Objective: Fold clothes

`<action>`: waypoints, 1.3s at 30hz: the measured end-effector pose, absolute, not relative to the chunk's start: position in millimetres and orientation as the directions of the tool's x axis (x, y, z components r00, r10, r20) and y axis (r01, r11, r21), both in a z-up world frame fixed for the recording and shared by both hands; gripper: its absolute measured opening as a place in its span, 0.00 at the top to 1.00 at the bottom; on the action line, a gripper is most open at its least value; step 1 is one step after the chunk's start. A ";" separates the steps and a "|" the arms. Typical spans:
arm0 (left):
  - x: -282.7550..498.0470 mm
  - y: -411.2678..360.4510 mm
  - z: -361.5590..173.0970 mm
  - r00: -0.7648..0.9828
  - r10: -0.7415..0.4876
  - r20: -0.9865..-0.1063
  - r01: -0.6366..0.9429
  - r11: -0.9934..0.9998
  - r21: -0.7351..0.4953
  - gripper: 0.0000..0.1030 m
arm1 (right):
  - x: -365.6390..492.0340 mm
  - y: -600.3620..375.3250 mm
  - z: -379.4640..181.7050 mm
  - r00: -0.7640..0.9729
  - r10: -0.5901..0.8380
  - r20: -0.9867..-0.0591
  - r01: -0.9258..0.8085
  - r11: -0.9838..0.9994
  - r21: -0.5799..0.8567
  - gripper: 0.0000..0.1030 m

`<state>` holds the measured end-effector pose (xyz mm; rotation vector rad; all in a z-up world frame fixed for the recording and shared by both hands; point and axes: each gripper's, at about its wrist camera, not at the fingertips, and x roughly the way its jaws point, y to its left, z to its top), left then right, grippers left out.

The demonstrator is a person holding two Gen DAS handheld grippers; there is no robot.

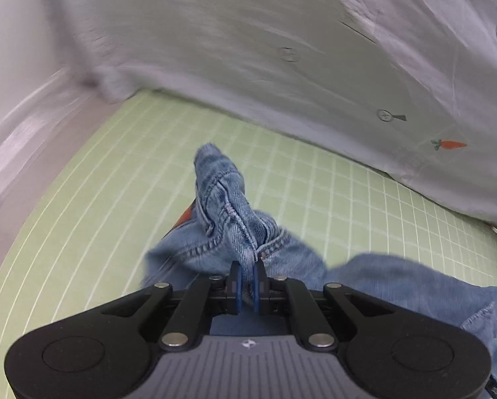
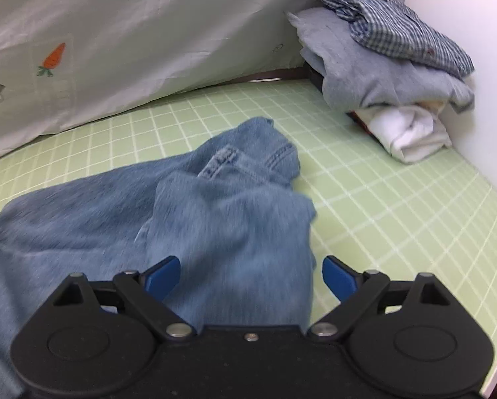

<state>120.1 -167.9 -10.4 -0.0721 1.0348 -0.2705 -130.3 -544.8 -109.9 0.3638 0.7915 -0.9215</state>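
Note:
A pair of blue jeans (image 1: 235,229) lies bunched on the green grid mat (image 1: 82,219). My left gripper (image 1: 247,274) is shut on a seam of the jeans and holds a fold of denim lifted above the mat. In the right wrist view the jeans (image 2: 188,212) spread across the mat (image 2: 398,219), with a belt loop showing. My right gripper (image 2: 251,272) is open, its blue pads (image 2: 163,276) on either side of a denim fold just above the cloth, not gripping it.
A white sheet with carrot prints (image 1: 281,50) hangs along the back of the mat, also in the right wrist view (image 2: 132,40). A pile of folded clothes (image 2: 388,66), checked shirt on top, sits at the back right against a white wall (image 2: 474,33).

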 end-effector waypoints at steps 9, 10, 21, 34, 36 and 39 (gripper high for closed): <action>32.6 -72.5 -47.5 0.384 -0.249 -0.889 -0.091 0.948 -0.305 0.88 | -152.9 -514.7 -106.7 0.455 -0.456 -0.765 0.760 0.646 0.067 0.10; 28.0 -68.0 -50.9 0.378 -0.269 -0.886 -0.118 0.935 -0.334 0.75 | -152.6 -513.1 -105.1 0.466 -0.446 -0.764 0.751 0.656 0.076 0.10; 41.0 -68.1 -77.0 0.404 -0.337 -0.850 -0.223 0.865 -0.449 0.17 | -138.1 -516.8 -98.4 0.416 -0.499 -0.761 0.763 0.646 -0.007 0.08; 112.9 -93.0 -106.3 0.354 -0.379 -0.855 -0.237 0.848 -0.474 0.34 | -128.5 -557.6 -144.9 0.312 -0.413 -0.855 0.789 0.614 -0.009 0.44; 123.7 -101.3 -111.1 0.331 -0.345 -0.878 -0.235 0.871 -0.431 0.52 | -111.5 -557.6 -147.3 0.336 -0.400 -0.853 0.771 0.637 0.004 0.58; 143.9 -111.4 -116.1 0.321 -0.326 -0.889 -0.233 0.883 -0.407 0.69 | -73.2 -558.1 -148.6 0.367 -0.407 -0.836 0.718 0.696 -0.023 0.83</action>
